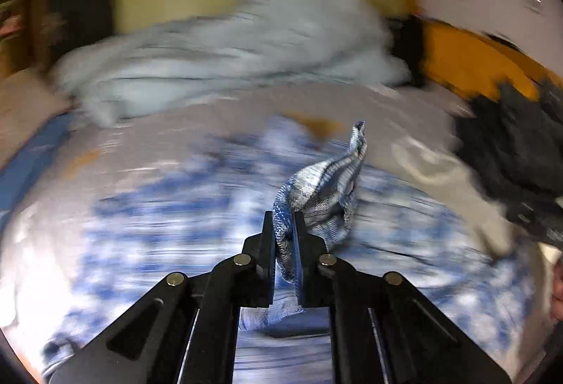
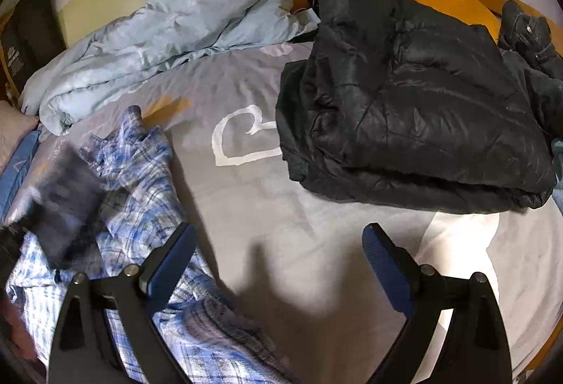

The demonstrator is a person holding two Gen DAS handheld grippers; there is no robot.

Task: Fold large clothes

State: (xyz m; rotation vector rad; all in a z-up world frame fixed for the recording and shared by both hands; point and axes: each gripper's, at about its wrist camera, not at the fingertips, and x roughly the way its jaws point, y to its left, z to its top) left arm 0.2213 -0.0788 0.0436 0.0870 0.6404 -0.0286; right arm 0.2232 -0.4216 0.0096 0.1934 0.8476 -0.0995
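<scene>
The left gripper is matte black plastic: two flat, narrow fingers sit on angular linkage arms, each arm pinned with round silver screws and cut with a long tapered slot. The right gripper has the same black arms, silver pivot screws and tapered slots. Its fingers are faced with dark blue ribbed pads with rounded tips.
</scene>
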